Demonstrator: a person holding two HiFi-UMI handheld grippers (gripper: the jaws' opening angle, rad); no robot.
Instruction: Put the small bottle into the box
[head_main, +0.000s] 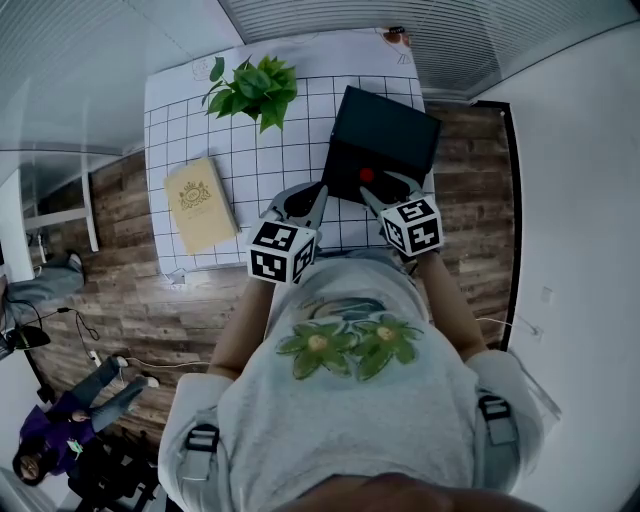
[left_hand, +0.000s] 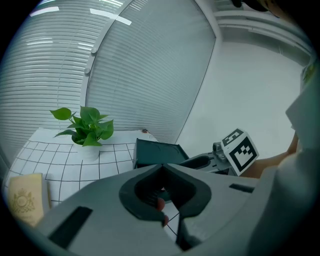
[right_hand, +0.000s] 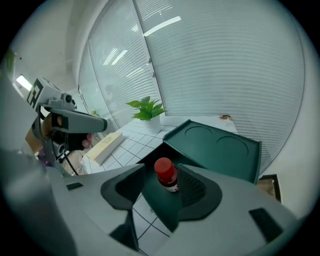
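The small bottle has a red cap and stands upright inside the dark green box, whose lid leans open behind it. My right gripper is open around the bottle, which stands close to the right pad with a wide gap on its left. In the head view the right gripper reaches over the box's near edge. My left gripper is shut, its tips meeting, and holds nothing I can make out; it hovers at the box's near left corner.
A potted green plant stands at the back of the white grid tablecloth. A beige flat box lies at the left. Wooden floor surrounds the table, and a person sits on it at the far lower left.
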